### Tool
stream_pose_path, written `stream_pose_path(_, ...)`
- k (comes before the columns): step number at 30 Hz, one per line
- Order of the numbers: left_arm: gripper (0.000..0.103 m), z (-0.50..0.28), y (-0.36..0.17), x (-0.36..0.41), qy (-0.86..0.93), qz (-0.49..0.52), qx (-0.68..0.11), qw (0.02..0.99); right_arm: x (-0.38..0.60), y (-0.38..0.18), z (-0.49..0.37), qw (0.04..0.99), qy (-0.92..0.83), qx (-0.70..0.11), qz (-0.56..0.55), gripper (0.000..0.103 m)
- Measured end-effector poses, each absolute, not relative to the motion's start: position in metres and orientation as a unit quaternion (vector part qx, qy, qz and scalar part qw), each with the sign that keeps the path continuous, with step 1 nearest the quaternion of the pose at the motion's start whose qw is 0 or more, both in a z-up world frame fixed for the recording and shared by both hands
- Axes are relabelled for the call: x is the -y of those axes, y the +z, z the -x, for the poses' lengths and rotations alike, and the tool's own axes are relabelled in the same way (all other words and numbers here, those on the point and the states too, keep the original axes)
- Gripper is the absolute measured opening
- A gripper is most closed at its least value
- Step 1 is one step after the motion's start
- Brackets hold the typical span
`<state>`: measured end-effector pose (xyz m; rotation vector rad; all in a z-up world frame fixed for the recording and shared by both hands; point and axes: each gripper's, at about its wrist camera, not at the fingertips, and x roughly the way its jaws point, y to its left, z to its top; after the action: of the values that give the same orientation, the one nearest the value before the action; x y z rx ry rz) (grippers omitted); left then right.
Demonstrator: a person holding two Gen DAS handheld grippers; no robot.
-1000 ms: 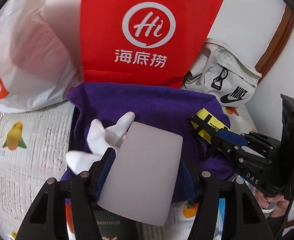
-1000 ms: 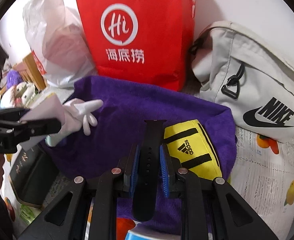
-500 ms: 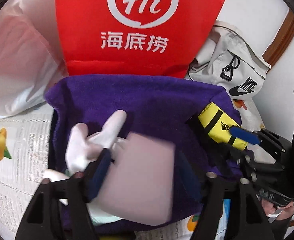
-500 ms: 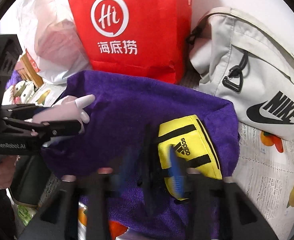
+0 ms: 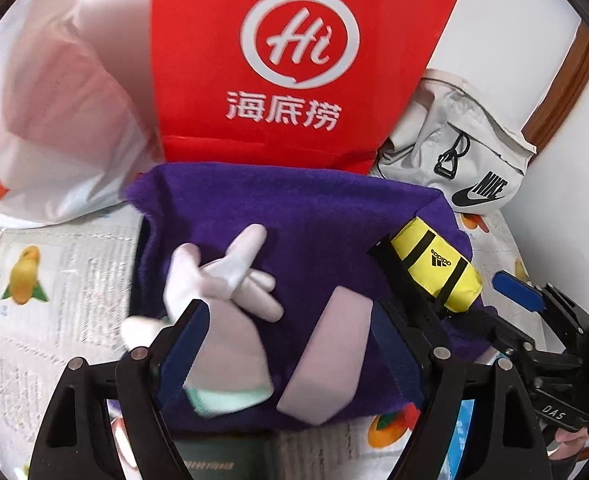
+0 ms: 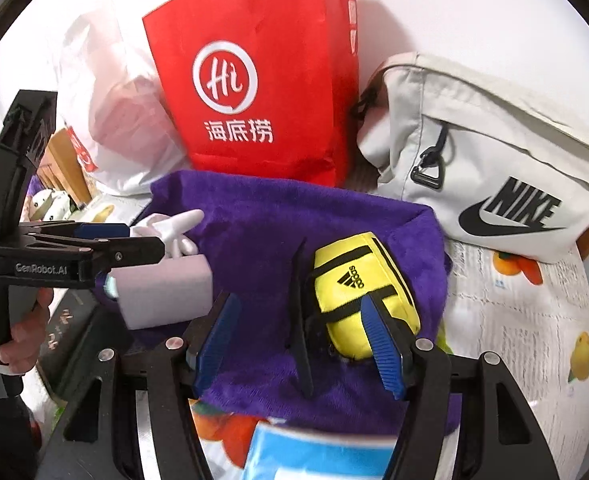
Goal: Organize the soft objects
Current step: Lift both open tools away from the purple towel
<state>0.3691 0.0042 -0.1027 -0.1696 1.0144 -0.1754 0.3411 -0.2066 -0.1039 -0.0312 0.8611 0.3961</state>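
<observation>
A purple plush cloth [image 5: 314, 216] [image 6: 278, 232] lies in front of a red paper bag [image 5: 294, 60] [image 6: 262, 80]. On it lie a white glove-shaped toy [image 5: 222, 276] [image 6: 174, 226], a pale lilac flat pad [image 5: 326, 356] [image 6: 162, 292], a yellow adidas pouch [image 5: 434, 264] [image 6: 358, 280] and a black watch strap [image 5: 410, 304] [image 6: 300, 320]. My left gripper [image 5: 294, 352] is open over the pad and toy. My right gripper [image 6: 302, 344] is open, the strap lying between its fingers beside the pouch.
A grey Nike bag [image 5: 466, 160] [image 6: 490, 176] leans at the back right. A white plastic bag [image 5: 46, 120] [image 6: 114, 120] stands at the back left. A printed newspaper sheet [image 5: 54, 280] [image 6: 526, 320] covers the surface. A dark book [image 5: 222, 460] lies near me.
My left gripper opened and let the lilac pad drop onto the purple cloth. My right gripper opened and let go of the black strap, which now lies beside the yellow pouch.
</observation>
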Motion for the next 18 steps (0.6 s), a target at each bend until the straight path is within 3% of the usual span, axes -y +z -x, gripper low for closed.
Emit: stream_pose_path(18,0.08,-0.257,-0.069,-0.05,-0.052,0.093,-0.442,0.891,0.194,-0.081,-0.215,0.882,0.211,-0.421,0.002,0.064)
